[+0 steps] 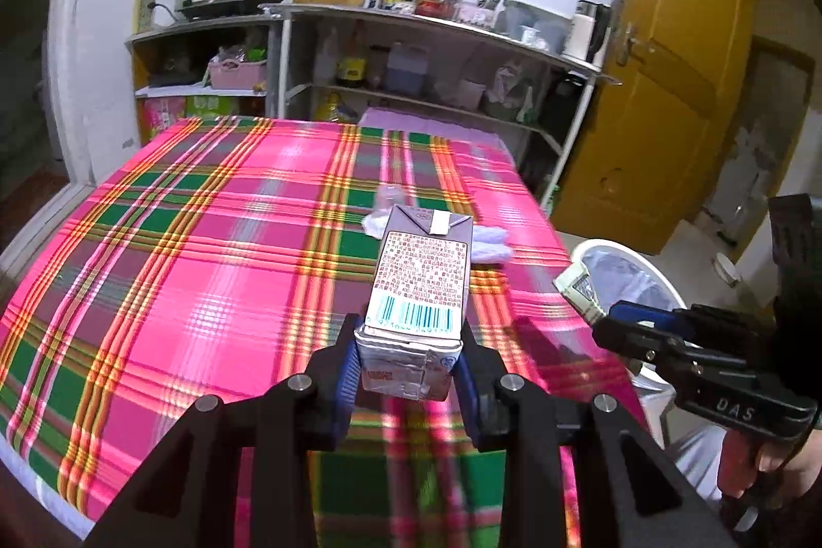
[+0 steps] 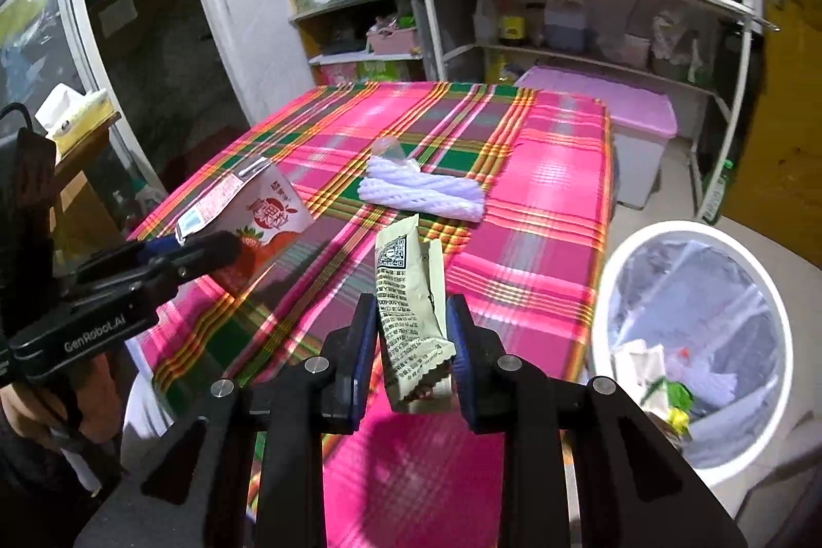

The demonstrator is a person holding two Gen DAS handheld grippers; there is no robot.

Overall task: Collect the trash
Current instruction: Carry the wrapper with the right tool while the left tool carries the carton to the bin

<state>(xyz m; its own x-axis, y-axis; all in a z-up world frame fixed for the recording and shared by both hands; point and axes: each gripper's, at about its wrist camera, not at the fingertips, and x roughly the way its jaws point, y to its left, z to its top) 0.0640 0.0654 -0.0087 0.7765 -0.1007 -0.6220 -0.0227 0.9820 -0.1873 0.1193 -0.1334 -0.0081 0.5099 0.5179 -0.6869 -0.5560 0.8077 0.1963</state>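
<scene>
Blue-padded, the left gripper [image 1: 408,355] is clamping a drink carton [image 1: 418,278] above the plaid tablecloth [image 1: 205,240] — the right gripper [image 2: 411,342] is pinching a pale snack wrapper [image 2: 411,317] beside the white trash bin [image 2: 606,291].

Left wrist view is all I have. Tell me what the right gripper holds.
Observer: The right gripper is shut on a pale green wrapper printed with black text and a QR code.
Operator: Report the bin's contents.
Observer: The white bin has a clear liner with some packaging and white foam netting at the bottom.
Operator: Describe my carton's front.
Observer: The milk carton in the left gripper shows a strawberry picture and red lettering.
</scene>
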